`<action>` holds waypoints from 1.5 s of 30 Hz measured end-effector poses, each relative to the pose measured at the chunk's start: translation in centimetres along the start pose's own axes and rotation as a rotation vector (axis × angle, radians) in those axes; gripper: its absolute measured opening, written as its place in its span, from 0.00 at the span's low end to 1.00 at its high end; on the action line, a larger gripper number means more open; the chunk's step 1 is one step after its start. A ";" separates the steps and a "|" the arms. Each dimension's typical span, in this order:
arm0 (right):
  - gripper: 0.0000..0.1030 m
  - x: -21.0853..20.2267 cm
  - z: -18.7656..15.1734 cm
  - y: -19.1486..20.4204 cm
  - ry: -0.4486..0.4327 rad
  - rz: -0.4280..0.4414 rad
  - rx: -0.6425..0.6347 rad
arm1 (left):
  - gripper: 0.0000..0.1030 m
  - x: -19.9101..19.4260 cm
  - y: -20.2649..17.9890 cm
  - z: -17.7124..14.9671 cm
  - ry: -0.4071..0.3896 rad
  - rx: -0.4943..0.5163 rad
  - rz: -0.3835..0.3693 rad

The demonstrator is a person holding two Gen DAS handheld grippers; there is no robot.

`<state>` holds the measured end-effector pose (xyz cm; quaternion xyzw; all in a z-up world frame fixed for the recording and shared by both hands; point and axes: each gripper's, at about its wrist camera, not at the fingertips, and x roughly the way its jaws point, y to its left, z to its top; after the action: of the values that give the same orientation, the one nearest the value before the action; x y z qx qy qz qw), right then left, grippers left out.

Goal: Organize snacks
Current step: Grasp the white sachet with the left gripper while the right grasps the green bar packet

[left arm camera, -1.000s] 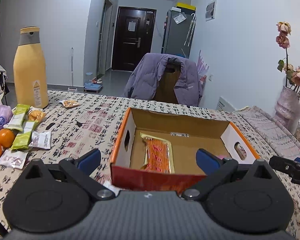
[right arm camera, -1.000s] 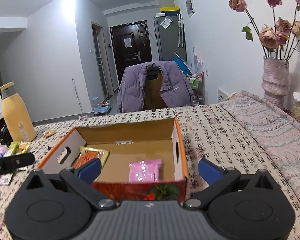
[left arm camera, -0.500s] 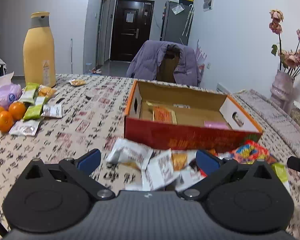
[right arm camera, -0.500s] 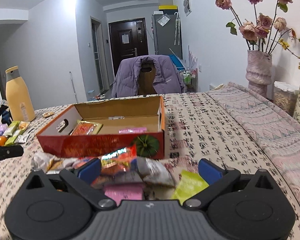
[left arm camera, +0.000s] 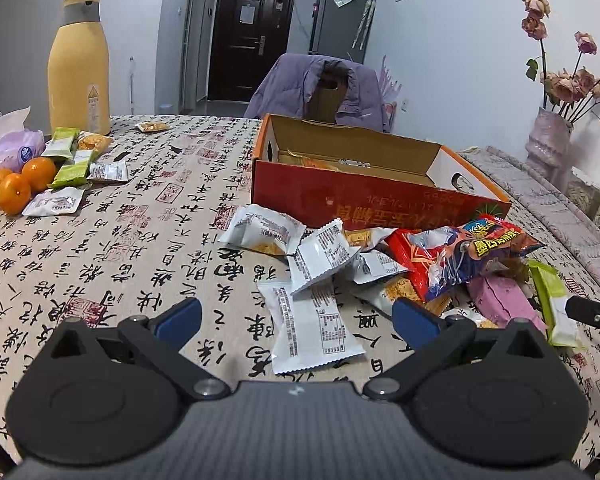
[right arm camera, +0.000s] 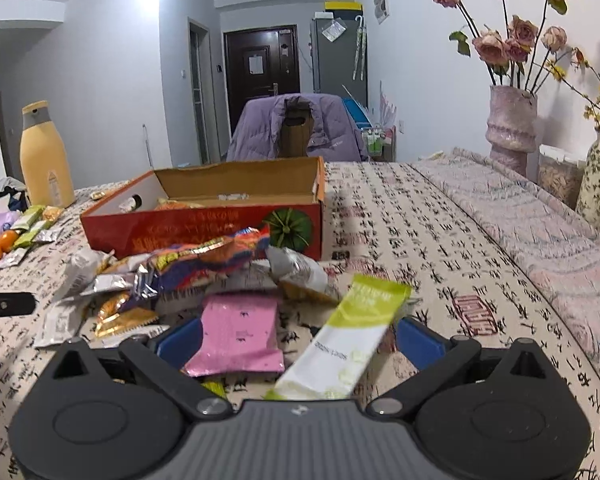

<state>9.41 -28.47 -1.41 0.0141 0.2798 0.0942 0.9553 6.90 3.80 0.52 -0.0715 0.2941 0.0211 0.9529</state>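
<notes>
A red and orange cardboard box (left arm camera: pixel 364 196) (right arm camera: pixel 204 228) stands open on the table, with a few packets lying inside. In front of it lies a heap of snack packets: white ones (left arm camera: pixel 312 320), a red and blue bag (left arm camera: pixel 460 256) (right arm camera: pixel 204 260), a pink packet (right arm camera: pixel 238 332) and a green and white stick packet (right arm camera: pixel 352 332). My left gripper (left arm camera: pixel 296 316) is open low over the white packets. The right gripper (right arm camera: pixel 298 334) is open, with the pink and green packets lying between its fingers, not pinched.
At the left of the table lie oranges (left arm camera: pixel 20 184), green and white packets (left arm camera: pixel 74 168), a purple bag (left arm camera: pixel 8 148) and a tall yellow bottle (left arm camera: pixel 78 68). Vases with dried flowers (right arm camera: pixel 510 128) stand at the right. A chair with a purple jacket (left arm camera: pixel 320 88) is behind the table.
Both grippers have drawn back from above the box and come down low over the table in front of it, so the snack heap now fills the foreground.
</notes>
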 end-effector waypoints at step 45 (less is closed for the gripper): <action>0.34 3.2 -0.6 -2.6 0.008 -0.064 0.086 | 0.71 6.4 -1.7 0.4 0.151 -0.008 0.115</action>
<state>12.19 -30.39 -3.81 0.0456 0.2876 0.0518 0.9553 12.61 2.21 -2.54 -0.0597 0.3688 0.0717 0.9248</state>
